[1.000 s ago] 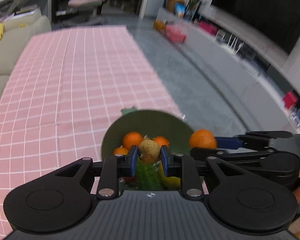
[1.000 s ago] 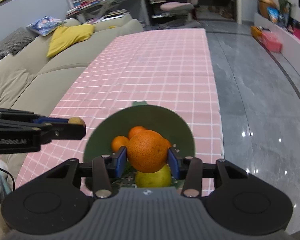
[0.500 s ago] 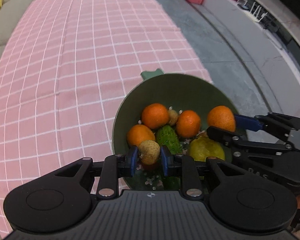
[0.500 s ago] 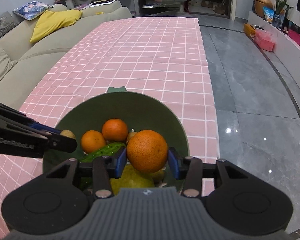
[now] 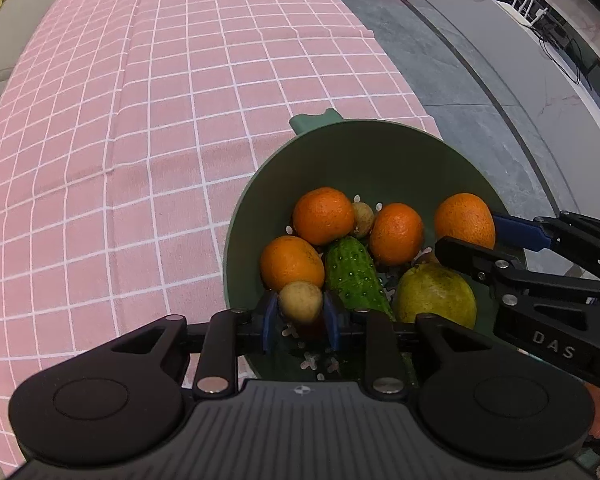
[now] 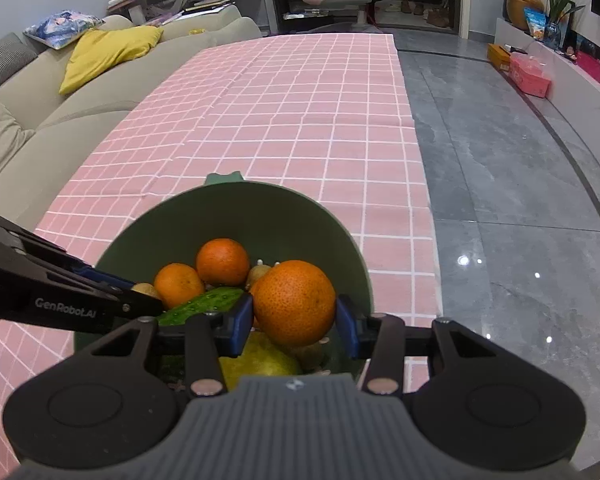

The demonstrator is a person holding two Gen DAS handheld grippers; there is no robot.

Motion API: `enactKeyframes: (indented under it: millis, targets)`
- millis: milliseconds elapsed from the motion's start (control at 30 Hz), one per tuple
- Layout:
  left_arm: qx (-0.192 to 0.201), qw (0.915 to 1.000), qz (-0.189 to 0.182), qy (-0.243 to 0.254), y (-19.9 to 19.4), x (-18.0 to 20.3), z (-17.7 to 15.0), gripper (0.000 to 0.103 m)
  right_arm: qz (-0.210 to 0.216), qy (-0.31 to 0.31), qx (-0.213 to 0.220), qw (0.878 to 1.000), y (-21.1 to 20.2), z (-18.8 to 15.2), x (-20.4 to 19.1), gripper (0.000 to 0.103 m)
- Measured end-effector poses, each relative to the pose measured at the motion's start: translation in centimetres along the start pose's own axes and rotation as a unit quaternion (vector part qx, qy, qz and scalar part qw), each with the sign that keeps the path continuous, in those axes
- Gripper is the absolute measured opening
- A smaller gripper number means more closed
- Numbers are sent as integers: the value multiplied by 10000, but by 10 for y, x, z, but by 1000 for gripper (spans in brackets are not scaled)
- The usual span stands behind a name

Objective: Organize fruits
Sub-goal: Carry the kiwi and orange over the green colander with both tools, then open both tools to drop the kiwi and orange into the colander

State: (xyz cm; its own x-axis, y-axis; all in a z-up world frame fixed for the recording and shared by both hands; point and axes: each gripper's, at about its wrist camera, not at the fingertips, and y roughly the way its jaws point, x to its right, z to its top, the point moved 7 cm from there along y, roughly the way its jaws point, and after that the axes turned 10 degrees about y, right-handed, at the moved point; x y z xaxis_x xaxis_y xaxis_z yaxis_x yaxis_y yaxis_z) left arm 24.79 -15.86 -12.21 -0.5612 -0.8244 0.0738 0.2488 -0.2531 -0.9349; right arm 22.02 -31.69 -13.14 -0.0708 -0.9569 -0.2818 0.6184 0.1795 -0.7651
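My left gripper [image 5: 301,312], jaws opening, has a small tan fruit [image 5: 301,301] between its pads over the green bowl [image 5: 364,148]. My right gripper [image 6: 295,326] clamps an orange [image 6: 294,302] above the same bowl. Bowl contents: three oranges, cucumber [image 5: 352,276], pear [image 5: 436,294], on pink checked cloth [image 5: 140,120].

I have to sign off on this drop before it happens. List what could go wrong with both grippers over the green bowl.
1. The left gripper is opening around the small brown fruit, which may bounce off the cucumber or roll.
2. The right gripper holds an orange above the pear; dropped there, it could bruise it or roll.
3. Both grippers crowd the green bowl, so they may collide.
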Motion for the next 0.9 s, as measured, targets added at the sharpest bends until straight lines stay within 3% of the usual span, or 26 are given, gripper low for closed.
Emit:
enactKeyframes:
  millis: [167, 233, 300, 533, 900]
  targets:
    - [71, 9999, -105, -96, -8, 0, 0, 37, 333, -6, 113, 9994, -4, 2, -11, 42]
    - [181, 9995, -176, -183, -14, -2, 0, 59, 459, 48, 144, 9988, 0, 7, -15, 42]
    - [329, 9988, -248, -267, -21, -3, 1, 62, 432, 61, 187, 9989, 7, 13, -17, 42]
    - [752, 9963, -175, -380, -41, -11, 6, 62, 283, -75, 170, 9994, 32, 21, -26, 42]
    - [975, 9945, 6, -378, -57, -10, 1, 62, 186, -223, 276, 9992, 34, 24, -25, 49]
